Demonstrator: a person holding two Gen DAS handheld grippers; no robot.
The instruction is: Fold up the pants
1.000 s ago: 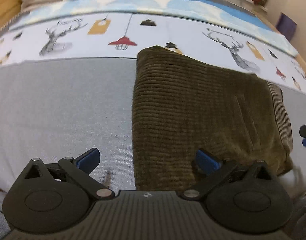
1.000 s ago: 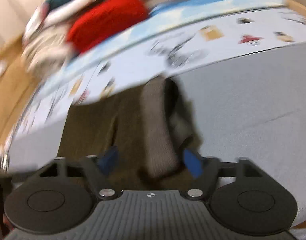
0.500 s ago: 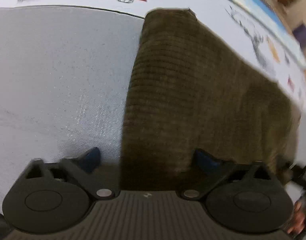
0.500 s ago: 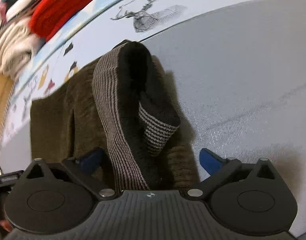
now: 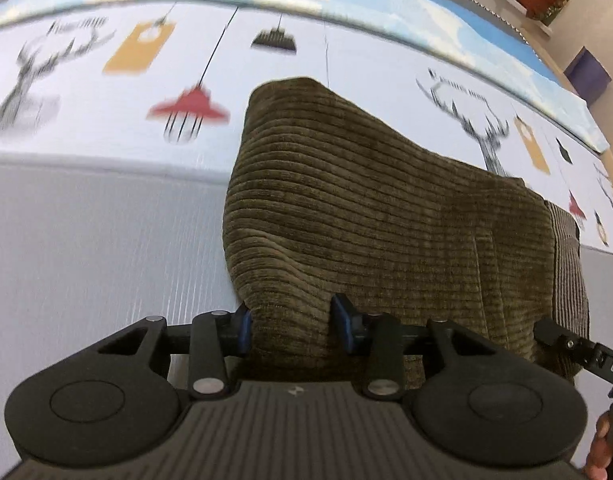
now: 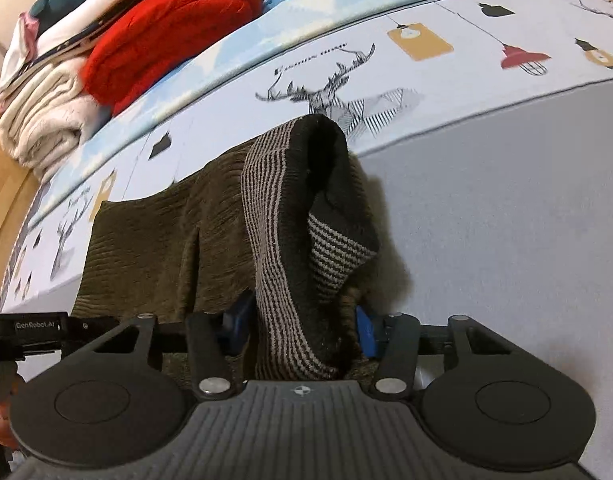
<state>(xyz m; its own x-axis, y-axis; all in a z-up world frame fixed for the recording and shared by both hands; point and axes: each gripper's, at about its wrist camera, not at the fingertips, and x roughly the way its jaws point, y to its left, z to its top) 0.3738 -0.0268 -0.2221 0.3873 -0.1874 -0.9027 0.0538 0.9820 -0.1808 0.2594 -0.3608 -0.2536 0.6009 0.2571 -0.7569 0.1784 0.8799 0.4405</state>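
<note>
Nearest, the left gripper (image 5: 290, 322) has its blue fingers (image 5: 343, 322) closing narrow around the near left corner of the olive corduroy pants (image 5: 386, 216), with a bunched fold of cloth between them and both pads at the fabric. The right gripper (image 6: 300, 330) is likewise closing, its fingers (image 6: 364, 332) narrow on either side of the striped knit waistband (image 6: 282, 264) at the pants' right end, which stands up in a loop with a dark lining. The pants lie folded across a grey sheet (image 6: 506, 220), their far edge reaching onto a white bedcover printed with deer and lamps (image 5: 106, 80). Beyond that runs a light-blue strip (image 6: 306, 12), and farther back sits a pile of folded clothes: a red knit (image 6: 166, 28) and cream cloth (image 6: 42, 120).
</note>
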